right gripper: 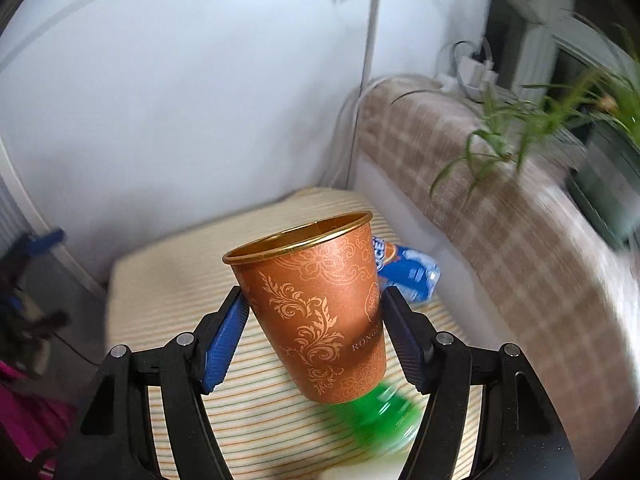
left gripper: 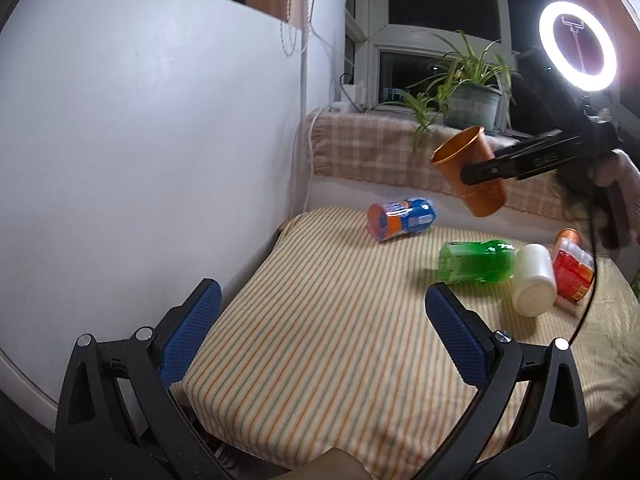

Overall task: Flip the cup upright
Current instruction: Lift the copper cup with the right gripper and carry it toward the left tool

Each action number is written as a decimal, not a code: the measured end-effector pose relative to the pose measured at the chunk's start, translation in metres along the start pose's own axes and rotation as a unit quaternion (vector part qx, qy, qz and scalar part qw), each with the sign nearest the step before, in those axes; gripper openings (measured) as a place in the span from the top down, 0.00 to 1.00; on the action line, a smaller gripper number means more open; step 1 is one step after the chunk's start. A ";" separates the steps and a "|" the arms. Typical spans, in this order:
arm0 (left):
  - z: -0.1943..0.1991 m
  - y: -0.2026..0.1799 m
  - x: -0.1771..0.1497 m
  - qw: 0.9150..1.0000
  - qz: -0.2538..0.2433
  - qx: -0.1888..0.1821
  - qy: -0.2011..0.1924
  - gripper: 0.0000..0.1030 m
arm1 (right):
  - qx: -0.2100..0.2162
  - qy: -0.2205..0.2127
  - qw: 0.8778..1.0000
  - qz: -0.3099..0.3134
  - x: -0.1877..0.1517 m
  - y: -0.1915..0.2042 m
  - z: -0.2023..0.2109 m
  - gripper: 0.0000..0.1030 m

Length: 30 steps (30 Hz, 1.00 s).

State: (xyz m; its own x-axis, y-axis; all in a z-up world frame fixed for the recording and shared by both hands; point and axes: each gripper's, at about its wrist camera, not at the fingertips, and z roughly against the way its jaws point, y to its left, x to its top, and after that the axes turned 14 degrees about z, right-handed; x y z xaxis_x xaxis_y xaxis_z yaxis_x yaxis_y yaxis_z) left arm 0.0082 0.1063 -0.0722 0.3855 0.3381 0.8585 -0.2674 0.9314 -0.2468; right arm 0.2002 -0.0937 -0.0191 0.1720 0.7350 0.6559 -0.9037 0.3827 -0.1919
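Note:
The orange-brown paper cup (right gripper: 320, 308) with a gold rim and a floral pattern is held in the air above the striped cushion, mouth up and tilted to the left. My right gripper (right gripper: 314, 312) is shut on its sides with the blue pads. The left wrist view shows the same cup (left gripper: 470, 170) raised at the upper right, clamped by the black right gripper (left gripper: 480, 172). My left gripper (left gripper: 322, 304) is open and empty, low over the near left part of the cushion (left gripper: 320, 340).
On the cushion lie a blue and orange can (left gripper: 402, 220), a green bottle (left gripper: 476, 262), a white cup on its side (left gripper: 534, 286) and a red bottle (left gripper: 572, 268). A white wall stands at the left. A plaid-covered ledge with a potted plant (left gripper: 468, 92) and a ring light (left gripper: 578, 44) are behind.

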 end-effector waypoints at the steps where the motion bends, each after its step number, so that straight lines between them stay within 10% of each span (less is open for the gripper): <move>1: 0.004 -0.002 0.000 1.000 -0.003 -0.002 -0.003 0.00 | 0.007 -0.013 1.000 -0.024 -0.006 0.004 0.013 0.34; 7: 0.017 -0.015 -0.002 1.000 -0.014 -0.022 -0.002 0.00 | 0.052 -0.075 0.984 -0.150 -0.043 0.018 0.056 0.34; 13: 0.018 -0.030 0.000 0.997 -0.018 -0.063 0.025 0.00 | 0.111 -0.111 0.943 -0.292 -0.104 0.029 0.078 0.34; 23: 0.000 -0.059 -0.018 0.981 -0.001 -0.139 0.135 0.00 | 0.144 -0.067 0.850 -0.503 -0.221 0.047 0.051 0.34; 30: -0.012 -0.078 -0.033 0.969 -0.005 -0.156 0.189 0.00 | 0.122 -0.042 0.831 -0.542 -0.248 0.049 0.039 0.34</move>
State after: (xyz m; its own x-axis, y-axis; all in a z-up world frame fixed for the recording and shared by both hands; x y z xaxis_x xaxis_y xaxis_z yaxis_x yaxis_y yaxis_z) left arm 0.0272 0.0239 -0.0872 0.6984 0.2999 0.6499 -0.0048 0.9099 -0.4147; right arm 0.0978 -0.2790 -0.1634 0.9174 -0.0127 0.3977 -0.2902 0.6623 0.6907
